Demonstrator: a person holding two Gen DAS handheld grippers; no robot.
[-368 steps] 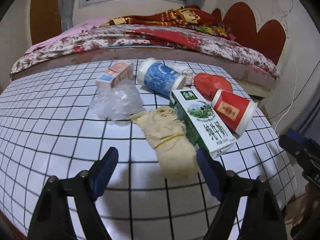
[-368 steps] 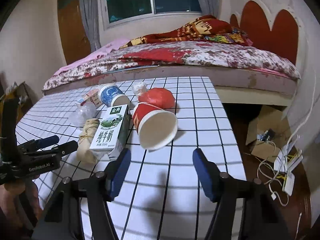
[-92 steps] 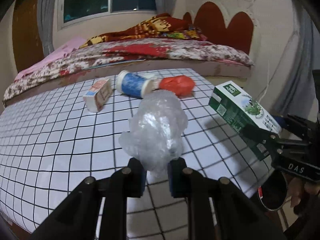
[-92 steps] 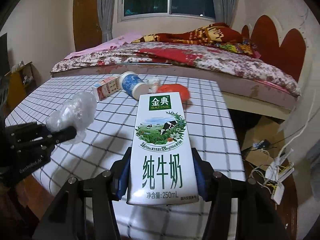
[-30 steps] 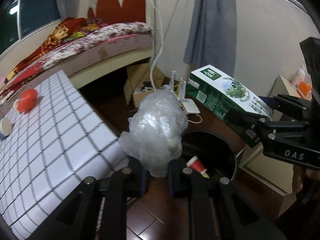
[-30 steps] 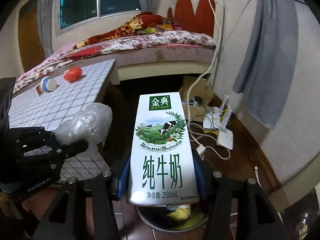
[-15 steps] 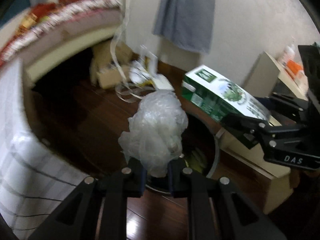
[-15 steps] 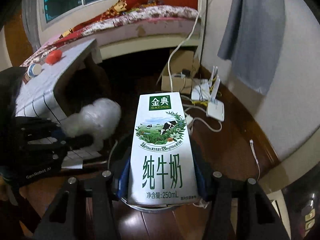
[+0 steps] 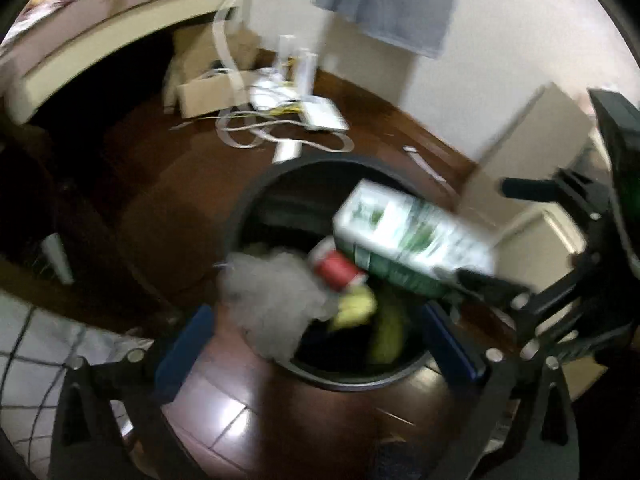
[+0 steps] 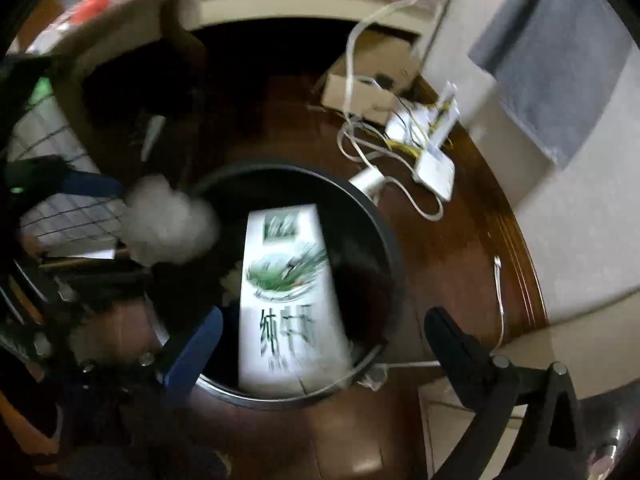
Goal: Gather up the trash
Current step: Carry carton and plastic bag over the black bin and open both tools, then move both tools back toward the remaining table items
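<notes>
Both grippers point down over a round black trash bin [image 9: 248,216] [image 10: 384,236] on the dark wood floor. My left gripper [image 9: 316,340] has its jaws opening wide, and the crumpled clear plastic bag [image 9: 272,296] [image 10: 168,224] is loose and blurred over the bin's near rim. My right gripper [image 10: 320,340] also has its jaws opening, and the white-and-green milk carton [image 10: 288,296] [image 9: 412,240] is blurred between the spread fingers, touching neither pad. A red cup [image 9: 336,268] and yellow scraps [image 9: 356,304] lie inside the bin.
White cables and power adapters [image 10: 432,152] [image 9: 296,112] sprawl on the floor beyond the bin beside a cardboard box [image 10: 368,80]. The checked table's edge [image 9: 48,344] is at the lower left. A bed frame [image 9: 100,36] and a grey curtain [image 10: 552,64] stand behind.
Both grippers have dropped closer to the bin and tipped downward. Their jaws have spread, letting go of the plastic bag and the milk carton, which now fall toward the bin.
</notes>
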